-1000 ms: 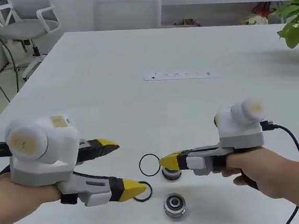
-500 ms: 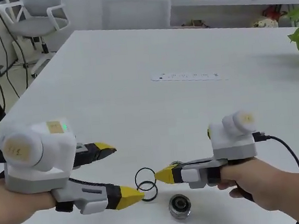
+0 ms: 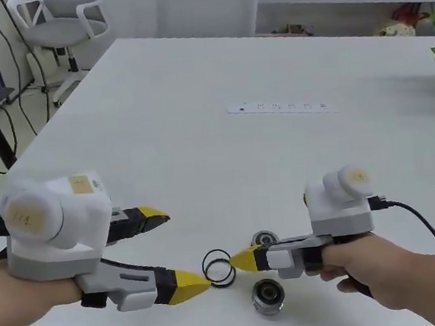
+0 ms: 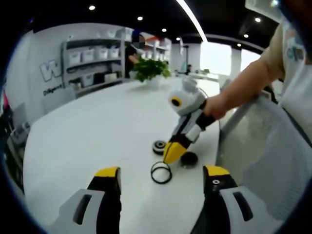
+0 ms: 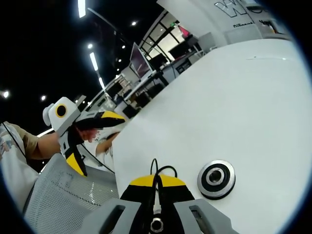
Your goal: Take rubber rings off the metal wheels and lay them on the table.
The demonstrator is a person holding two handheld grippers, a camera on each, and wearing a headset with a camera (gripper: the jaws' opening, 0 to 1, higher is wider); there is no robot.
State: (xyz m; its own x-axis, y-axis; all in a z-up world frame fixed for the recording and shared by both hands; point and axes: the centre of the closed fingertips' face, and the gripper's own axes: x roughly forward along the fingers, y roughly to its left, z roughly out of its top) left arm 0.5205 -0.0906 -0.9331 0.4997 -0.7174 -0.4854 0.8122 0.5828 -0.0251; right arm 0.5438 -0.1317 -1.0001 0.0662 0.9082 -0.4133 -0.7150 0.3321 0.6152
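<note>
My left tongs (image 3: 181, 248) sit at the lower left of the head view, jaws spread wide, tips pointing right. My right tongs (image 3: 237, 259), lower centre, point left, jaws pressed together. My left hand (image 3: 20, 298) and right hand (image 3: 367, 260) grip the handles.

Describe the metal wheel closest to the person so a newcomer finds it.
Start at the white table's near edge and find the right gripper. Just nearer the person lies a round metal wheel. The second metal wheel sits beyond the gripper, half hidden; this one is fully exposed.
</note>
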